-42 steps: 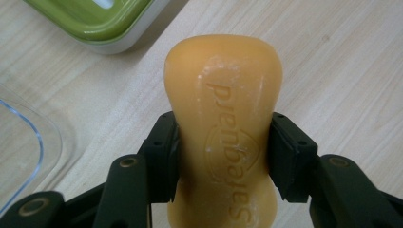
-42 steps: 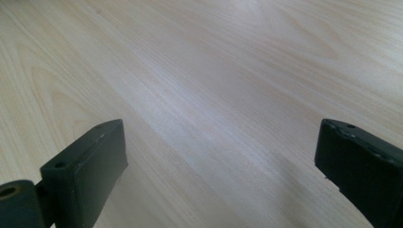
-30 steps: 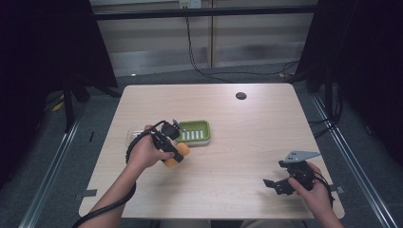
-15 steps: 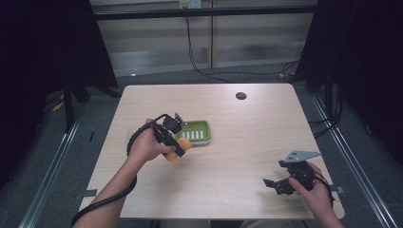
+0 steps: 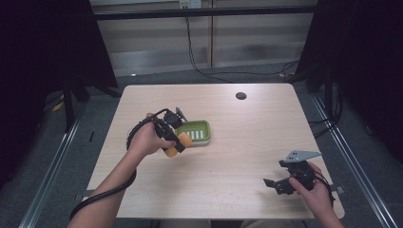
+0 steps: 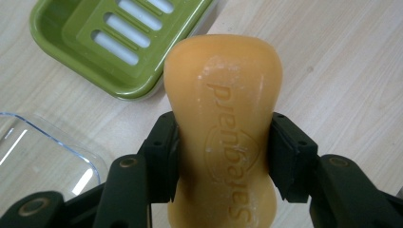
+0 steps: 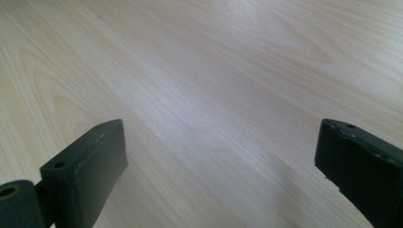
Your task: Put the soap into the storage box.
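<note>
— So, what's the left gripper [image 6: 222,156] got hold of?

— An orange, waisted bar of soap with embossed lettering [image 6: 223,128]. Both jaws are clamped on its narrow middle, one on each flank, which I'd guess is the surest place to pinch something that slippery. In the high view the bar [image 5: 178,142] juts out past the jaw tips, clear of the table.

— And where's it headed?

— Likely the green plastic soap dish with the slotted white-backed floor [image 6: 85,61], just beyond the soap's far end and a little to one side. It's empty — nothing in the way. Beside the jaws, on the near side, there's a clear plastic lid or tray [image 6: 47,161], lying flat on the pale wooden table [image 5: 237,137].

— The other hand?

— The right gripper [image 5: 285,183] sits well apart from all that, near the table's front corner, jaws spread wide over bare wood with nothing between them — parked, I'd say, so it doesn't crowd the placing.
</note>
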Tool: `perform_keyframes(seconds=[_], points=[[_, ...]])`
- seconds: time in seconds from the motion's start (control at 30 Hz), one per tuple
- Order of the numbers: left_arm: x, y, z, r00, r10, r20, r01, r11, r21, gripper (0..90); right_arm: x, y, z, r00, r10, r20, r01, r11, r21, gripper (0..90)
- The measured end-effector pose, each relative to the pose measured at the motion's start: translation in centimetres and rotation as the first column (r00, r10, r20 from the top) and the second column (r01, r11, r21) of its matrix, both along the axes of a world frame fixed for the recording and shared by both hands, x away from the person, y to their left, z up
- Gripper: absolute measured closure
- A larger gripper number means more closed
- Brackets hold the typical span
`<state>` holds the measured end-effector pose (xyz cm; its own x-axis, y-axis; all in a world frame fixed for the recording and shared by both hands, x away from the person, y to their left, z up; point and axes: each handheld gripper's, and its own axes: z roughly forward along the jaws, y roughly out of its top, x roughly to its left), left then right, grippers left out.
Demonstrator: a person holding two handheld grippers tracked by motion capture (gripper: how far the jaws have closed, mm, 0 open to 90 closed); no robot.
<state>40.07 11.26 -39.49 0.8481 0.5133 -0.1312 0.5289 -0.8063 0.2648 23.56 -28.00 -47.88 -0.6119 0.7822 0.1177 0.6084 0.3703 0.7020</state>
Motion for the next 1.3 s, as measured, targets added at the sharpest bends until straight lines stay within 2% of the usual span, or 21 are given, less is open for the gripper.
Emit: perform_keyframes(seconds=[0.2,0.23,0.33,0.47,0.63,0.73,0.83,0.97,1.03,1.07,1.1,1.13,1.2,1.23,1.27,1.3], points=[[0.5,-0.2,0.3,0.9998,-0.017,-0.006,0.017,0.9998,0.01,50.3,0.0,-0.1,0.1,1.0,-0.001,0.004,0.001,1.0,0.0,3.4],[0.6,-0.3,0.3,1.0,-0.003,-0.008,0.003,1.0,0.0,50.3,0.0,-0.1,0.1,1.0,0.001,0.005,-0.001,1.0,0.002,3.4],[0.9,-0.4,0.4,0.9998,-0.021,-0.007,0.021,0.9997,0.011,50.2,0.0,-0.1,0.1,1.0,0.001,0.005,-0.001,1.0,0.002,3.4],[1.3,-0.5,0.5,0.9996,-0.014,-0.026,0.014,0.9999,0.006,50.2,0.0,-0.1,0.1,1.0,0.0,0.006,-0.001,1.0,0.006,3.3],[1.9,-0.5,0.7,0.9995,-0.027,-0.013,0.027,0.9996,0.009,50.2,0.0,-0.2,0.1,1.0,-0.002,0.006,0.002,1.0,0.006,3.3],[2.0,-0.6,0.7,0.9999,-0.009,-0.012,0.01,0.9999,0.004,50.2,0.0,-0.1,0.1,1.0,0.003,0.006,-0.003,1.0,0.007,3.3],[2.3,-0.5,0.8,0.9996,-0.027,-0.005,0.027,0.9996,0.001,50.2,0.0,-0.1,0.1,1.0,0.005,0.006,-0.005,1.0,0.005,3.3],[2.6,-0.6,0.9,0.9996,-0.021,-0.018,0.021,0.9998,0.0,50.2,0.1,-0.1,0.1,1.0,0.004,0.008,-0.004,1.0,0.001,3.4],[2.8,-0.6,0.9,0.9992,-0.034,-0.022,0.034,0.9994,0.006,50.3,0.0,0.0,0.1,0.9999,0.006,0.008,-0.006,1.0,0.003,3.3],[2.8,-0.7,0.9,0.9997,-0.019,-0.017,0.019,0.9998,0.005,50.2,0.0,0.0,0.1,0.9999,0.006,0.009,-0.006,1.0,0.003,3.3],[3.0,-0.7,0.9,0.9991,-0.041,-0.01,0.041,0.9991,0.012,50.2,0.0,0.0,0.1,0.9999,0.006,0.009,-0.006,1.0,0.002,3.3],[3.0,-0.7,0.8,0.9995,-0.028,-0.012,0.028,0.9996,0.008,50.2,0.1,0.0,0.1,1.0,0.005,0.007,-0.005,1.0,0.003,3.3],[3.2,-0.8,0.7,0.999,-0.043,-0.011,0.043,0.999,0.014,50.2,0.0,0.0,0.1,1.0,0.002,0.007,-0.002,1.0,0.003,3.3],[3.3,-0.9,0.7,0.9991,-0.035,-0.023,0.035,0.9993,0.012,50.2,0.1,-0.1,0.1,1.0,0.005,0.009,-0.005,1.0,0.002,3.3],[3.2,-1.0,0.6,0.9996,-0.021,-0.018,0.022,0.9997,0.009,50.2,0.0,0.0,0.1,1.0,0.003,0.009,-0.003,1.0,0.002,3.3],[3.3,-1.1,0.6,0.9995,-0.029,-0.014,0.029,0.9996,0.007,50.2,0.0,0.0,0.1,1.0,0.004,0.008,-0.004,1.0,0.002,3.3]])
